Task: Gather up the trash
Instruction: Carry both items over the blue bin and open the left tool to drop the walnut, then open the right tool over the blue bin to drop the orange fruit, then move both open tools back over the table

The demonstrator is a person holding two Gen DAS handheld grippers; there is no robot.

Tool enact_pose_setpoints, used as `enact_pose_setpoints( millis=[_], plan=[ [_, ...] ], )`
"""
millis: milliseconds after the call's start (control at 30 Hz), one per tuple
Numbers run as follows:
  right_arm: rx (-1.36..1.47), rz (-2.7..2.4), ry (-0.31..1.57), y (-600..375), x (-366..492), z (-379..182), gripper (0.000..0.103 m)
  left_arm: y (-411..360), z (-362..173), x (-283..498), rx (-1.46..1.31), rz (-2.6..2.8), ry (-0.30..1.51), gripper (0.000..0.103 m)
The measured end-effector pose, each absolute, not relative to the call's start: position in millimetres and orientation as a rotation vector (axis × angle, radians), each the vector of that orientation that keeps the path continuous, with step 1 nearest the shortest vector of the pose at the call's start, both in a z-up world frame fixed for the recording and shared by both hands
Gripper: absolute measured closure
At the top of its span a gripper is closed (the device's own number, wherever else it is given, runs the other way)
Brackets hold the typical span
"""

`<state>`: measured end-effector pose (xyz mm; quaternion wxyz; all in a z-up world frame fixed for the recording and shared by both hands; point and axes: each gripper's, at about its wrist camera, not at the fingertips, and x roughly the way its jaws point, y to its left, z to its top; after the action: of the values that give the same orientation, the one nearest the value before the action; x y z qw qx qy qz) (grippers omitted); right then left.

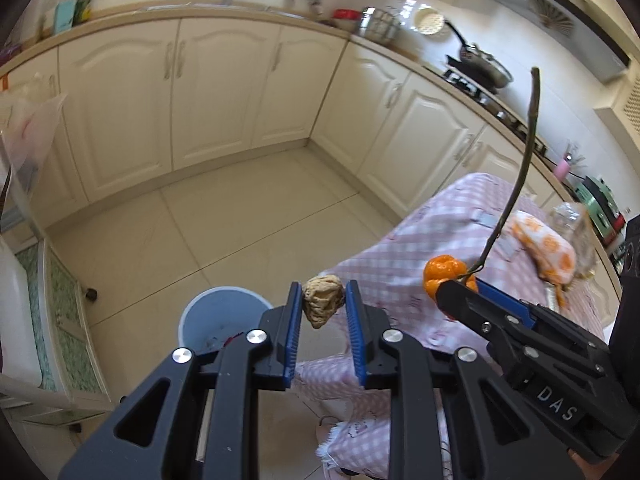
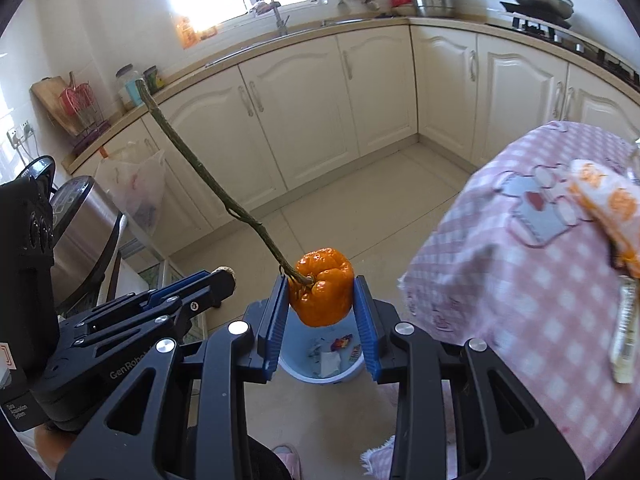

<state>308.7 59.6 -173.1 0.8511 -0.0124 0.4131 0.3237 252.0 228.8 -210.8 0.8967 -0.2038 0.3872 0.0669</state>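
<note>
My left gripper (image 1: 323,305) is shut on a crumpled brown wad of paper (image 1: 322,299), held in the air just right of a pale blue trash bin (image 1: 200,312) on the floor. My right gripper (image 2: 322,300) is shut on an orange fruit with a long thin stem (image 2: 322,287), held directly above the same bin (image 2: 320,376), which holds several scraps. The right gripper and its fruit (image 1: 444,272) also show in the left wrist view; the left gripper (image 2: 224,276) shows at left in the right wrist view.
A table under a pink checked cloth (image 2: 532,264) stands to the right, with an orange-patterned bag (image 2: 608,204) and a clear wrapper (image 2: 624,340) on it. Cream kitchen cabinets (image 2: 304,104) line the back. A steel appliance (image 2: 80,232) and plastic bag (image 2: 136,184) stand left.
</note>
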Motion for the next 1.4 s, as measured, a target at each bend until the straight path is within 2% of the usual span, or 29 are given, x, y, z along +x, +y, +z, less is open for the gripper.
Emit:
enact_pose_setpoints(
  millis=[133, 167, 233, 700, 1067, 1167, 1267, 1400],
  plan=[
    [-0.031, 0.688, 0.887, 80.0, 318.2, -184.6, 0.072, 250.6, -222.0, 264.5, -0.446, 0.172, 0.805, 0.080],
    [-0.032, 0.687, 0.889, 83.5, 319.7, -185.4, 0.072, 256.3, -223.9, 268.3, -0.455, 0.184, 0.798, 0.072],
    [-0.036, 0.687, 0.894, 88.6, 322.7, -188.3, 0.072, 263.7, -226.1, 273.4, -0.460, 0.206, 0.792, 0.063],
    [-0.054, 0.690, 0.964, 111.3, 332.2, -217.7, 0.072, 284.7, -254.8, 272.8, -0.490, 0.235, 0.850, 0.063],
    [-0.012, 0.729, 0.962, 128.4, 337.4, -221.4, 0.072, 303.9, -248.1, 263.8, -0.505, 0.262, 0.827, 0.061],
    [0.013, 0.733, 0.933, 131.2, 340.8, -221.5, 0.068, 305.8, -243.2, 262.8, -0.507, 0.265, 0.813, 0.058],
    [0.010, 0.718, 0.912, 129.3, 341.6, -218.8, 0.058, 305.6, -238.7, 262.7, -0.510, 0.260, 0.806, 0.058],
    [-0.009, 0.683, 0.883, 116.8, 338.5, -208.1, 0.058, 297.4, -231.7, 263.7, -0.502, 0.240, 0.800, 0.058]
  ],
)
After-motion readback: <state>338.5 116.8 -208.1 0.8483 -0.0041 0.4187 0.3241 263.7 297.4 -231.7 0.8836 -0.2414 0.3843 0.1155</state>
